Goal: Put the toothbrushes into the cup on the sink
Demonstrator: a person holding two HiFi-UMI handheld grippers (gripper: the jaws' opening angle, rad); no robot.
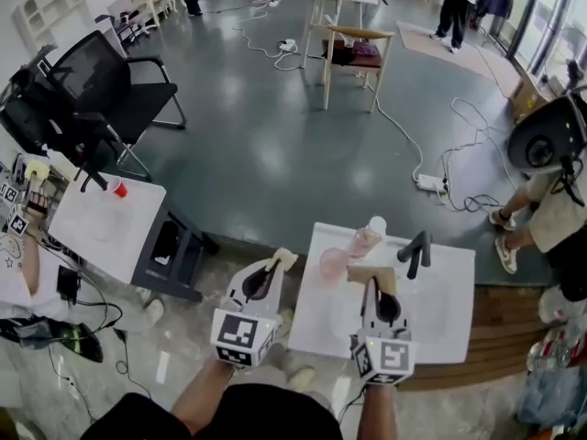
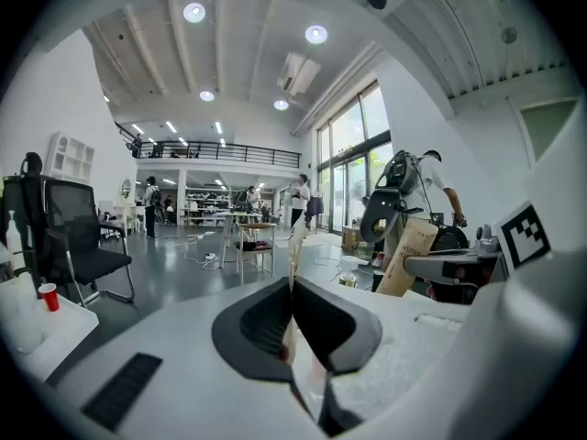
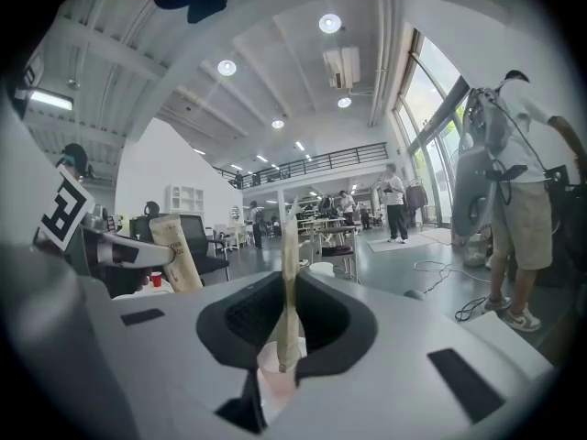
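While both tongs grip, the scene reads like this from the left edge: a black office chair (image 1: pixel 101 90) stands at 10 o'clock in the head view, and a small red cup (image 1: pixel 119 188) sits on a white side table (image 1: pixel 96 232) just below it. Next comes the left gripper (image 1: pixel 275 266), its jaws pressed together on a thin toothbrush in a tan paper wrapper (image 1: pixel 285 258). This left toothbrush (image 2: pixel 295 246) juts edge-on past the pads toward 12 o'clock in the left gripper view, off the sink's left side. A pale pink cup (image 1: pixel 332 264) stands on the white sink (image 1: pixel 449 278) near its left edge, at 1 o'clock from the left gripper and 11 o'clock from the right gripper (image 1: pixel 376 290). The right gripper pinches a second wrapped toothbrush (image 1: pixel 365 274) over the sink. In its own view this right toothbrush (image 3: pixel 289 246) stands upright between the closed pads, and the cup's pink rim (image 3: pixel 273 374) shows at 6 o'clock. Dark print runs along the wrappers, too small to read, and each gripper's cube carries only black-and-white square markers. A black faucet (image 1: pixel 417 251) rises at 1 o'clock from the right gripper.
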